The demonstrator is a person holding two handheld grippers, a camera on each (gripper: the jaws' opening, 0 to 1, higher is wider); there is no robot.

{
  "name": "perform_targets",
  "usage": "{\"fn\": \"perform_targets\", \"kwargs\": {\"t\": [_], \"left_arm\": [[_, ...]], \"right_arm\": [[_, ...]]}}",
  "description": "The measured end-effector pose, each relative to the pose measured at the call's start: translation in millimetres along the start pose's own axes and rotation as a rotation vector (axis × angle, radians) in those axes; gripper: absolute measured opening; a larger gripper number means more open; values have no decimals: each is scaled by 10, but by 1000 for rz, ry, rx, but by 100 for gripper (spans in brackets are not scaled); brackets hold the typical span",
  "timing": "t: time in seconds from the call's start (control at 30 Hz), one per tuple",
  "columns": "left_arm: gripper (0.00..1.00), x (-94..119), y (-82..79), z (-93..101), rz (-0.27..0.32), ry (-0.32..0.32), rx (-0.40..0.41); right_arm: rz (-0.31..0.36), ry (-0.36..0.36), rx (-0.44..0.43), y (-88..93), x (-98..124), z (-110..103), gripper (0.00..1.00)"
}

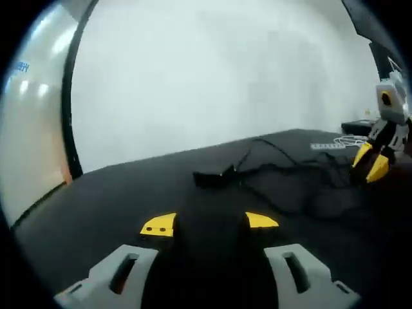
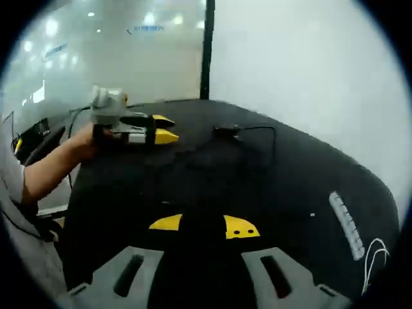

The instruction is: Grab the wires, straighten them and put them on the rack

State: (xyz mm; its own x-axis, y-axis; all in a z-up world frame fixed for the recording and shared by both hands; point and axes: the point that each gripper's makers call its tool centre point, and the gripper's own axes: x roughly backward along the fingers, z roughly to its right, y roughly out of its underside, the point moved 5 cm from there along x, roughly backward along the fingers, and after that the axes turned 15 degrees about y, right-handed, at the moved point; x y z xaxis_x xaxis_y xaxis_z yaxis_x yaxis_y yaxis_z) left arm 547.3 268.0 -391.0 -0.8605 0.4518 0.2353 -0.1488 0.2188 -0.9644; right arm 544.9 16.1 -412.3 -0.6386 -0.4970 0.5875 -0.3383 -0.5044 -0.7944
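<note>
The black wires [image 1: 283, 170] lie in a loose tangle on the dark tabletop [image 1: 116, 193], with a small black plug block [image 1: 212, 177] at one end. Nothing has hold of them yet. The left gripper [image 1: 209, 223] has its jaws wide apart and holds nothing; it points at the plug block, likely to grab there first. The right gripper [image 2: 199, 225] is also wide open with nothing in it. It is near the far end of the tangle, so the two can pull the wires straight. A pale toothed strip [image 2: 346, 225] near the edge may be the rack, I cannot tell
</note>
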Motion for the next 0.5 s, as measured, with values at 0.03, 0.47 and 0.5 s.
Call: {"fn": "perform_targets", "kwargs": {"t": [0.03,0.47,0.5], "left_arm": [[37,6,-119,-21,103,-7,12],[42,111,-109,-281,223,-57,218],[43,135,-121,-262,235,-55,225]], "right_arm": [[103,-86,-69,-173,119,-14,2],[983,-457,-473,-2648,3157,589,1],[1025,-466,-482,-2806,3397,614,1]]}}
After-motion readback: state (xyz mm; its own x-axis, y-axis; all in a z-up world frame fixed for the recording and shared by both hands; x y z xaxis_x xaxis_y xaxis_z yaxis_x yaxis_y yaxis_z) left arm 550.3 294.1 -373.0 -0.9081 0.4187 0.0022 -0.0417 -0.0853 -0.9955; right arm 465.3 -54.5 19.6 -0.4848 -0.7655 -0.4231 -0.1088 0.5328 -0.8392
